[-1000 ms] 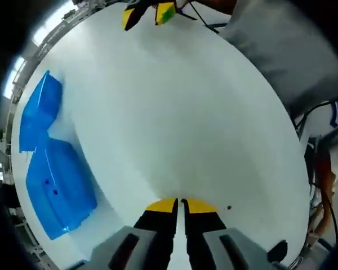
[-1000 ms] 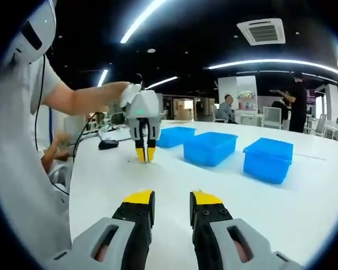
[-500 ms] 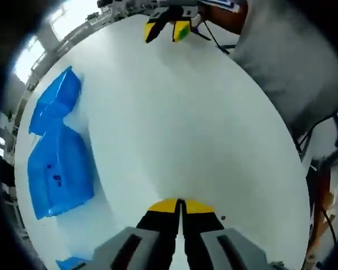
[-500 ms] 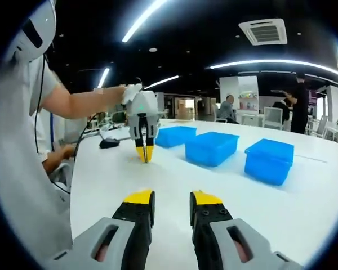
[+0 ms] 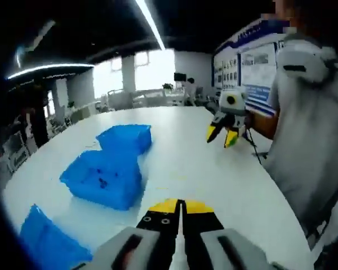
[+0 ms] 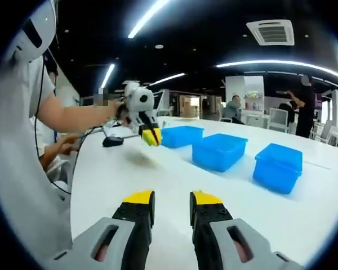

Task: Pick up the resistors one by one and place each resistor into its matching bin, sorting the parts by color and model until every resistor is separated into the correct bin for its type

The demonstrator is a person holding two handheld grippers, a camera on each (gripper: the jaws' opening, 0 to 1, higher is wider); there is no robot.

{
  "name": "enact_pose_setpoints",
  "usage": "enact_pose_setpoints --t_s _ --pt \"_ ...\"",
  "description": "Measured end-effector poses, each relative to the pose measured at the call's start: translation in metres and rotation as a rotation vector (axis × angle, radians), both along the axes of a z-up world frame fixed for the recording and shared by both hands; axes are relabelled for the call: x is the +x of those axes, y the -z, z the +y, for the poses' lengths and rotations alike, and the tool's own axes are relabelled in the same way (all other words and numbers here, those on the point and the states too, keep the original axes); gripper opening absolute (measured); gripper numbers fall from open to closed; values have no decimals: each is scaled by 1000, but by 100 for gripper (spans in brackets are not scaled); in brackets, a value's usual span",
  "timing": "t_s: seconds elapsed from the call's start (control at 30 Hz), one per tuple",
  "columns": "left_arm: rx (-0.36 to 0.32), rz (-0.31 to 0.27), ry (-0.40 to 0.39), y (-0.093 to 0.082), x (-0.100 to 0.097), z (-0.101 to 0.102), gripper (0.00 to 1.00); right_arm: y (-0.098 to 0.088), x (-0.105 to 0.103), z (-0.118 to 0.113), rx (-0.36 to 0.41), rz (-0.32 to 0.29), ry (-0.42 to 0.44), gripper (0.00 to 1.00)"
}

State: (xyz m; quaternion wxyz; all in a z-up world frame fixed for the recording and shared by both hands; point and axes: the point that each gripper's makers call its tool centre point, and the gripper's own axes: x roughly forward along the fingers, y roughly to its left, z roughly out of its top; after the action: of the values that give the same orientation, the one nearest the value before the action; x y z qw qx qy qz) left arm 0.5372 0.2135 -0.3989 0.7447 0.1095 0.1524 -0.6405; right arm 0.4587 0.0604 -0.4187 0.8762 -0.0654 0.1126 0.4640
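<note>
Yellow-tipped left gripper point(image 5: 180, 203): your jaws are pressed together, contents not discernible | yellow-tipped right gripper point(image 6: 172, 198): your jaws are parted, empty | three blue plastic bins point(image 6: 218, 151) in a row on the glossy white table point(image 6: 158, 180) | dark ceiling, bright strip lights point(image 6: 149, 16).

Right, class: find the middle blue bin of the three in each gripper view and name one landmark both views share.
Left gripper view: the middle blue bin sits left of centre, ahead of the closed jaws, small dark bits inside.
Right gripper view: the same bin sits right of centre, between the other two bins.
Shared landmark: the white table carrying all three bins.
</note>
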Motion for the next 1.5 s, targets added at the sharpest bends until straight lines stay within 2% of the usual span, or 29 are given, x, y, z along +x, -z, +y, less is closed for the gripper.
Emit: enact_pose_setpoints --t_s 0.07,0.1,0.13,0.17,0.2,0.27,0.3,0.33,0.4,0.43,0.53,0.6,0.63,0.67,0.87,1.2,1.37,1.5 --pt "-136 14 -127 -17 19 11 5 0 -1 4 0 2 -5 27" --pt "-215 36 -215 -26 34 21 5 0 -2 6 0 4 -7 27" --pt "-260 54 -328 -29 52 35 5 0 -3 9 -2 6 -13 27" --pt "-274 55 -440 -29 69 52 5 0 -5 11 -8 7 -19 27" --pt "-259 19 -585 -27 88 74 5 1 -6 12 -13 6 -25 27" --pt "-219 -1 -790 -21 106 105 5 2 -7 13 -16 6 -29 27" --pt "-212 13 -860 -18 110 116 5 2 -8 12 -15 8 -27 27" --pt "-214 55 -914 -14 111 124 5 3 -8 12 -15 10 -23 27" --pt "-237 47 -990 -17 114 136 5 4 -8 11 -16 12 -17 27" --pt "-260 24 -1003 -21 116 139 5 3 -8 11 -13 12 -12 27" --pt "-259 22 -1017 -21 119 140 6 2 -9 9 -2 15 -7 27" --pt "-225 39 -1040 -14 122 142 17 3 -10 9 -5 16 -8 27" --pt "-208 45 -1050 -12 123 143 27 4 -11 8 -8 17 -12 27" --pt "-191 52 -1059 -9 124 144 30 5 -12 7 -12 18 -16 27" --pt "-170 25 -1057 -13 122 144 26 3 -8 0 -3 17 2 27" --pt "-127 -33 -1030 -28 110 147 25 8 -6 -2 3 27 -1 27" --pt "-65 -61 -974 -33 98 140 25 8 -5 -1 5 23 -6 27" --pt "11 -96 -903 -34 84 130 25 7 -5 2 10 22 -17 27"
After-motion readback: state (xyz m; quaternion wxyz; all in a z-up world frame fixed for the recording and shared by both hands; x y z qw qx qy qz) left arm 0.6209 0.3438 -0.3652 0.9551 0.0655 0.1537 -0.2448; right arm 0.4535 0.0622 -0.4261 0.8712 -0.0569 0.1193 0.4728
